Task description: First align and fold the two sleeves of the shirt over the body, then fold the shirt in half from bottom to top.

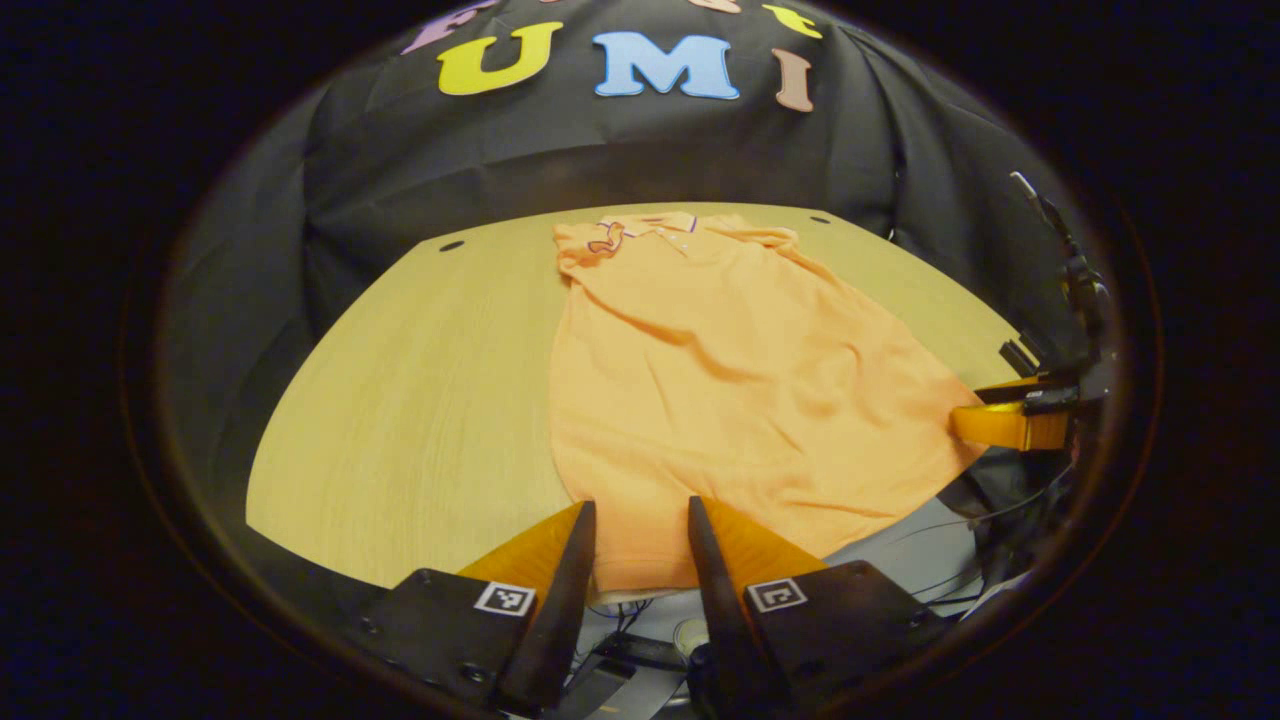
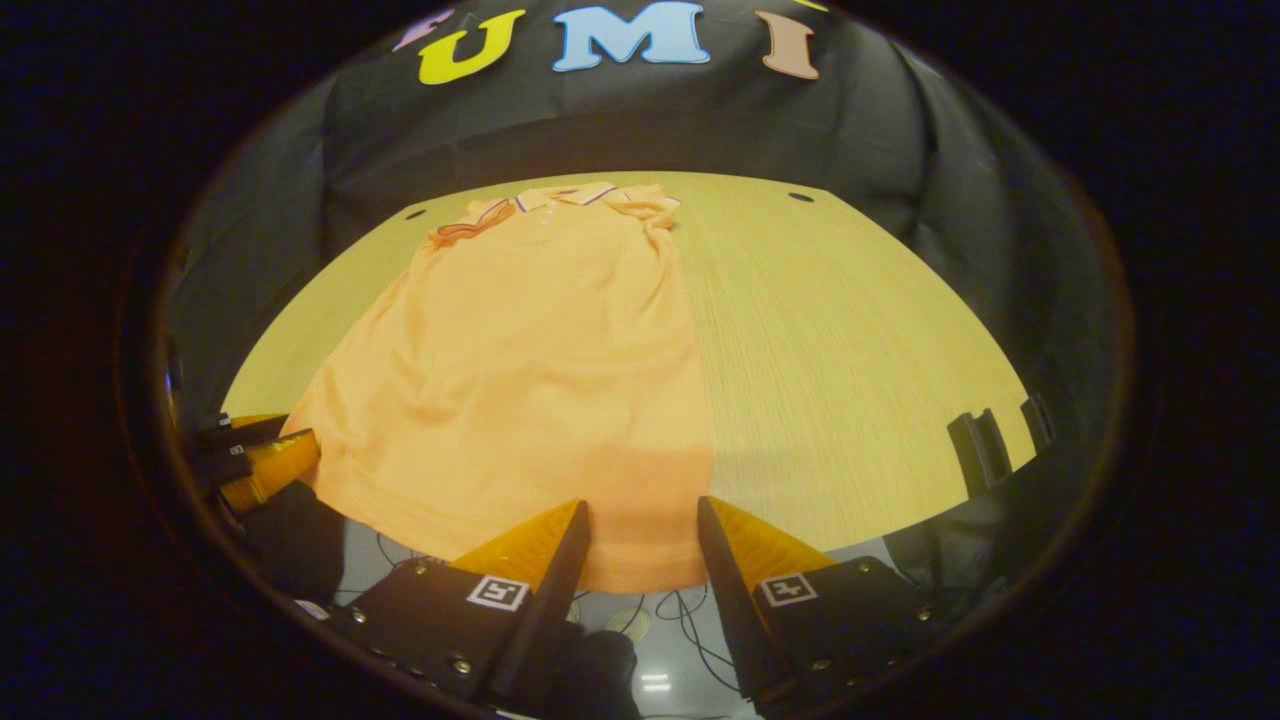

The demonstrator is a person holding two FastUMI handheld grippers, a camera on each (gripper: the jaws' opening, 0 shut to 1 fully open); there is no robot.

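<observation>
An orange polo shirt (image 1: 720,380) lies flat on the wooden table (image 1: 420,400), collar at the far end, both sleeves folded over the body. Its bottom hem hangs slightly over the near table edge. My left gripper (image 1: 640,510) is open, its fingers spread on either side of the hem's left corner. In the right gripper view the same shirt (image 2: 530,370) stretches away from me, and my right gripper (image 2: 640,510) is open over the hem's right corner. The other gripper (image 2: 265,460) shows at the far left, by the hem.
The table's near edge runs just under both grippers; cables (image 2: 690,620) and a pale floor lie below it. Bare wood extends left of the shirt in the left gripper view. Dark clips (image 2: 985,445) stick up at the table's right edge. Black cloth hangs behind.
</observation>
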